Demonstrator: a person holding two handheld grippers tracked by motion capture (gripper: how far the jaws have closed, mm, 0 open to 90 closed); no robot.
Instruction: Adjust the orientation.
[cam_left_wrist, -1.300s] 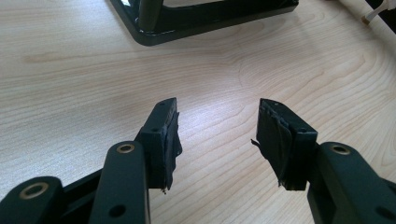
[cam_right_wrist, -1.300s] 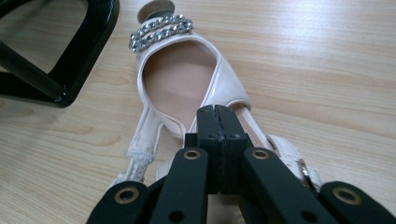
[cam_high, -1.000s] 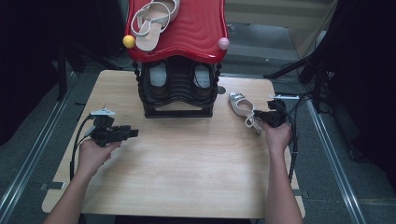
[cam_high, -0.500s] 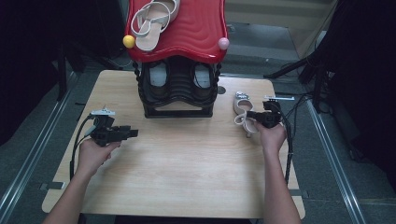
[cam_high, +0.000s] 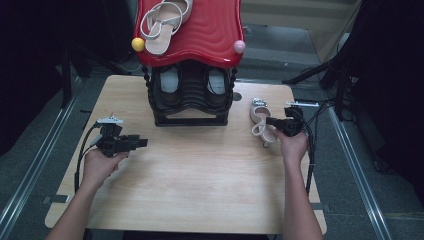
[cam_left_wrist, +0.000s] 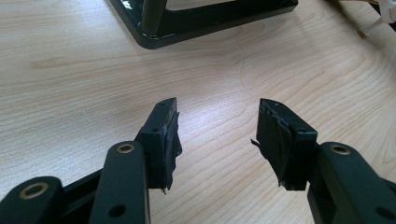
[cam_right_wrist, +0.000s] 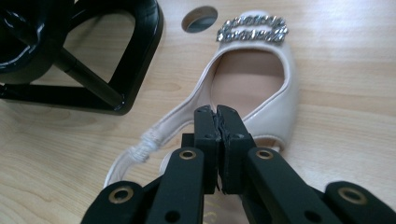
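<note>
A pale cream shoe (cam_high: 259, 116) with a jewelled buckle lies on the wooden table (cam_high: 200, 185), right of the black shoe rack (cam_high: 190, 100). My right gripper (cam_high: 269, 121) is over its heel end. In the right gripper view the shoe (cam_right_wrist: 252, 88) points away, and the right gripper (cam_right_wrist: 217, 112) is shut with its tips pinched on the rim of the shoe's side wall. My left gripper (cam_high: 142, 142) rests low at the table's left. Its jaws are open over bare wood in the left gripper view (cam_left_wrist: 217, 121).
The rack carries a red wavy top (cam_high: 205, 35) with a matching pale shoe (cam_high: 160, 25) lying on it, and dark shoes sit inside below. A yellow ball (cam_high: 138, 44) and a pink ball (cam_high: 239, 46) mark its corners. A round hole (cam_right_wrist: 199, 18) sits in the table near the buckle.
The right gripper and the shoe's heel end have edged slightly left. The left hand has kept still.
</note>
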